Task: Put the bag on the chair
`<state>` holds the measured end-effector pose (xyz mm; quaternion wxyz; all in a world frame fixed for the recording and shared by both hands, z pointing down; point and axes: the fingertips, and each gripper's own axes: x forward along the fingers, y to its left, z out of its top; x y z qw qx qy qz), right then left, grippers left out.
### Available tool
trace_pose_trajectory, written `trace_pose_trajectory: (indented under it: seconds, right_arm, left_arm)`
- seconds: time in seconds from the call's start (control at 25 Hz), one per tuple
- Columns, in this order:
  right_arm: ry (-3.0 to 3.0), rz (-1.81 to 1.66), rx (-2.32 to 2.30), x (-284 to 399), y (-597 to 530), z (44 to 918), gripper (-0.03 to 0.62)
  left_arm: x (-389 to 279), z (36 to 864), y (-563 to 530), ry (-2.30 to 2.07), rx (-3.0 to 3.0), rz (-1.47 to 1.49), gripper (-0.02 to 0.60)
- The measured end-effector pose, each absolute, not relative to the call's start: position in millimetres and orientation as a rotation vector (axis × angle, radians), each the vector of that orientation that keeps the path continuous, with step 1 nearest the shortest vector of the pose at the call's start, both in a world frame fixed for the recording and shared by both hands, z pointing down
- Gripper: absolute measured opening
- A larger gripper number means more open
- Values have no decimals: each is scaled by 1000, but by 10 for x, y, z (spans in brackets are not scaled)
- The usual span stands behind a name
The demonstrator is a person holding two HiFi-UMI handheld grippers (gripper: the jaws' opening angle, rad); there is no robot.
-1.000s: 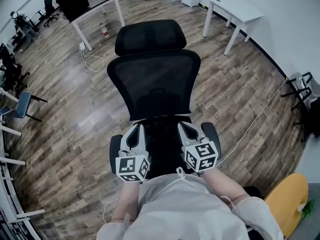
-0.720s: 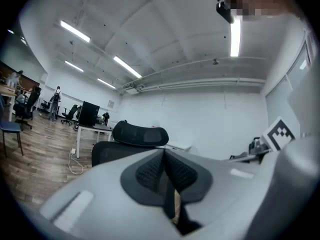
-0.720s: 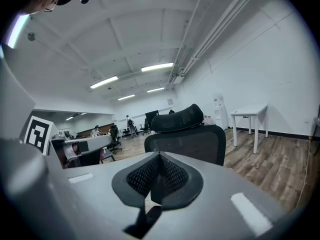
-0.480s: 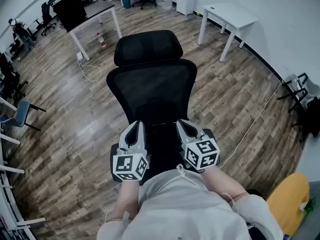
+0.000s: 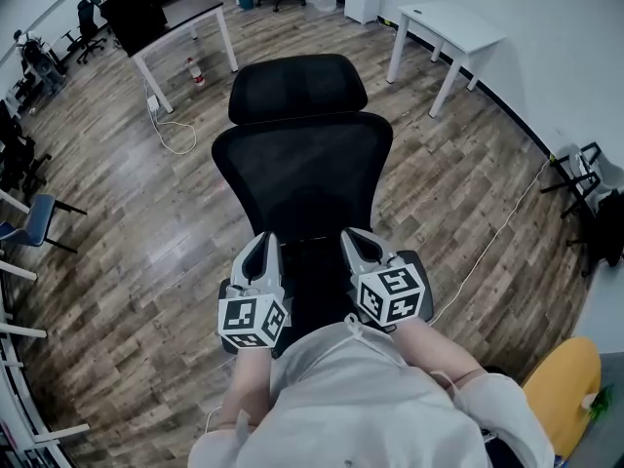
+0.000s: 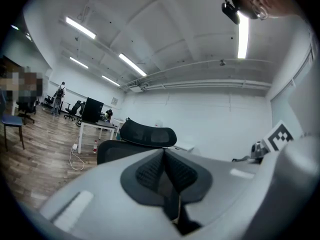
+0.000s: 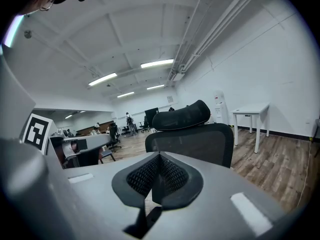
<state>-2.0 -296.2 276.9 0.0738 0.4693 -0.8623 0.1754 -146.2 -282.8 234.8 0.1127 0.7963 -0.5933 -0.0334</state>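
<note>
A black office chair (image 5: pixel 302 178) with a mesh back and a headrest (image 5: pixel 297 86) stands in front of me. Over its dark seat (image 5: pixel 314 281), my left gripper (image 5: pixel 261 244) and right gripper (image 5: pixel 351 238) sit side by side, pointing at the backrest. Both are shut with nothing between the jaws. In the left gripper view the left gripper (image 6: pixel 164 152) has its ribbed pads pressed together, with the chair (image 6: pixel 147 134) beyond. The right gripper (image 7: pixel 160 156) looks the same in its own view, facing the backrest (image 7: pixel 200 141). No bag can be made out in any view.
Around the chair is wooden floor. A white table (image 5: pixel 453 22) stands at the back right, and a desk with a dark monitor (image 5: pixel 146 8) at the back left. A cable (image 5: pixel 171 130) lies beside that desk, a blue chair (image 5: pixel 34 217) is at the left, and a yellow object (image 5: pixel 561 388) sits bottom right.
Both grippers have moved a little forward toward the backrest and slightly up. Their jaws stayed shut and empty throughout.
</note>
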Motion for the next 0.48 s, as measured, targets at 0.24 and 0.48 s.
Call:
trace_pose_trajectory:
  seconds: [0.24,0.48]
  right_arm:
    - [-2570,501,1431,-66,-3058,2803,-2]
    - [-2546,479,1462,-33,-3076,2795,-2]
  left_arm:
    - [-1513,2414,-2973,-1728,2323,-71,6]
    - [-1460,2352,-3016,-1734,2373,-39,6]
